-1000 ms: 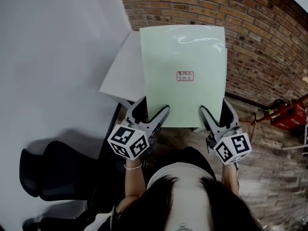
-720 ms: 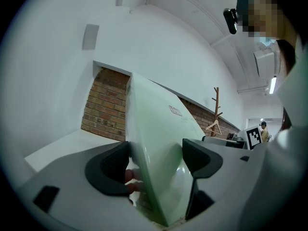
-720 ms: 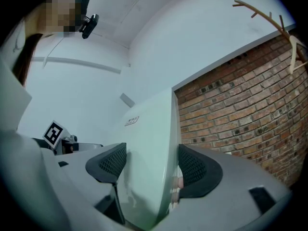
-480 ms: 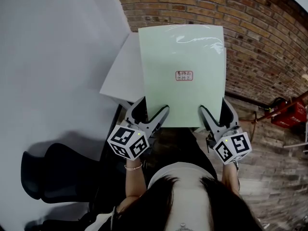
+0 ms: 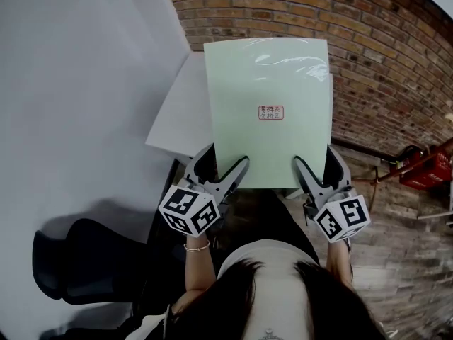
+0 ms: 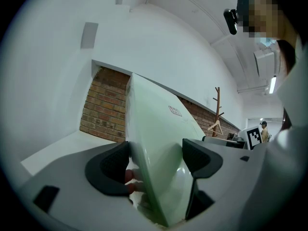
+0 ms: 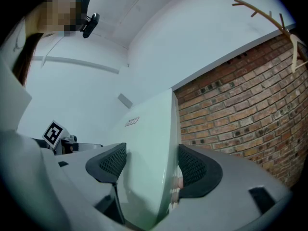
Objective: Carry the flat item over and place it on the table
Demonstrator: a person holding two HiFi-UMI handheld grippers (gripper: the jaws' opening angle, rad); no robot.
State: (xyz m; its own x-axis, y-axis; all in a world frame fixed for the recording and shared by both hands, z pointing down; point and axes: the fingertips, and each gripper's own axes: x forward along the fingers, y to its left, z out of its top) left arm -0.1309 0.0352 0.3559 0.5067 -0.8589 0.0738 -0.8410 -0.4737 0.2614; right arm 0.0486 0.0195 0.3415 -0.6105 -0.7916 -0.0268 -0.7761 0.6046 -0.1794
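Note:
The flat item (image 5: 269,112) is a pale green sheet in glossy wrap with a small red stamp at its middle. It is held up in the air in front of me, over the corner of the white table (image 5: 177,112). My left gripper (image 5: 223,164) is shut on its near edge at the left. My right gripper (image 5: 318,164) is shut on the same edge at the right. In the left gripper view the green sheet (image 6: 154,129) runs edge-on between the dark pads of the left gripper (image 6: 155,160). The right gripper view shows the sheet (image 7: 149,129) likewise clamped in the right gripper (image 7: 149,165).
A brick wall (image 5: 382,62) lies behind the sheet. A black chair (image 5: 78,261) stands at the lower left beside the table. A red object (image 5: 425,168) sits at the right edge. A wooden coat stand (image 6: 217,110) shows in the distance.
Both grippers keep the same hold on the green sheet. The sheet and the table corner have barely shifted in view.

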